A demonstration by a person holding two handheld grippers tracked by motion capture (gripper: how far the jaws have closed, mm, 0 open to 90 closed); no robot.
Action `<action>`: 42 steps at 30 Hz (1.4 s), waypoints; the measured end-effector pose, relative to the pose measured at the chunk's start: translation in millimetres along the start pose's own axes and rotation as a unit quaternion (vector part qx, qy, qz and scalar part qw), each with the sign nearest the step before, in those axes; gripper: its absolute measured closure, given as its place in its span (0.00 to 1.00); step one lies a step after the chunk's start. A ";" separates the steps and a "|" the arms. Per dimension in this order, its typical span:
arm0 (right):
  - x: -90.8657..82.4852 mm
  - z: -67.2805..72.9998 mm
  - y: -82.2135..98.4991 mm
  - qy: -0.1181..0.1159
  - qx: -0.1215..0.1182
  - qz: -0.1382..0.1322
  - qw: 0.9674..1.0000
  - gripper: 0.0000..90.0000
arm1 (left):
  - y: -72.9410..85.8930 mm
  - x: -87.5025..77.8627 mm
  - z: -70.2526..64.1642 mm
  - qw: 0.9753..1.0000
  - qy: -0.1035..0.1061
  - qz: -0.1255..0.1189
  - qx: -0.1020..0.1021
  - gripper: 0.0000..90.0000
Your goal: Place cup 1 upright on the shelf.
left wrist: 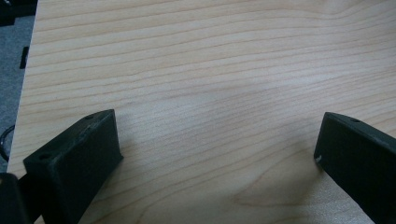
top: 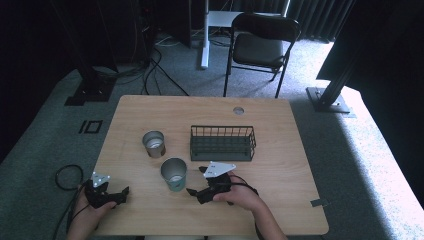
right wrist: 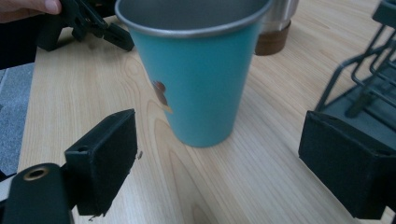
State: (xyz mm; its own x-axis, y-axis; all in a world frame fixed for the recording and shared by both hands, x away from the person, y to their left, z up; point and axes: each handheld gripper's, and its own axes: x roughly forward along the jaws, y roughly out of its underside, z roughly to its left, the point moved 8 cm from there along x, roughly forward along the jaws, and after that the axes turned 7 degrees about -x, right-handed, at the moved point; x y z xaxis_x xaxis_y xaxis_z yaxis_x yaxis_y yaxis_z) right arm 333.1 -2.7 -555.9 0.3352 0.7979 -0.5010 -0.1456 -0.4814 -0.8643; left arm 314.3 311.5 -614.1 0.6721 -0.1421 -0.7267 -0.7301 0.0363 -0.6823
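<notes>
Wooden table point(top: 280, 150), right hand-held gripper point(right wrist: 219, 154) wide open facing teal cup point(right wrist: 196, 79), left hand-held gripper point(left wrist: 217, 154) wide open, empty.

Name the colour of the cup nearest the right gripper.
Teal cup with a bare metal rim, clearest in the right gripper view.

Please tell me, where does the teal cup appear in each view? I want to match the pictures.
High view: the teal cup stands low of centre, just left of the right claw.
Left gripper view: bare table between the jaws; the cup is not in it.
Right gripper view: the cup is top centre, between the open jaws.
Shared landmark: the wire basket, right of the cup.
</notes>
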 end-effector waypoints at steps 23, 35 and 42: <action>31.5 6.2 -19.7 -0.015 -0.015 -0.022 1.000 0.13 | 0.0 0.0 0.0 1.000 0.000 0.000 0.000 0.01; 43.7 3.4 -25.9 -0.012 -0.010 -0.058 0.998 0.12 | 0.0 0.0 0.0 1.000 0.000 0.000 0.000 0.01; 46.5 3.1 -33.0 -0.013 -0.004 -0.080 0.997 0.12 | 0.0 0.0 0.0 1.000 0.000 0.000 0.000 0.01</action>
State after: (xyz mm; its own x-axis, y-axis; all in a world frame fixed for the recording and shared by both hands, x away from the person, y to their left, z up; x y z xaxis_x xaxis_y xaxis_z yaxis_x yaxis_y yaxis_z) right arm 350.6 51.4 -550.9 0.3293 0.8738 -0.3578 -0.0850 -0.3500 -0.9329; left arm 314.3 311.5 -614.1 0.6722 -0.1420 -0.7266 -0.7300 0.0365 -0.6824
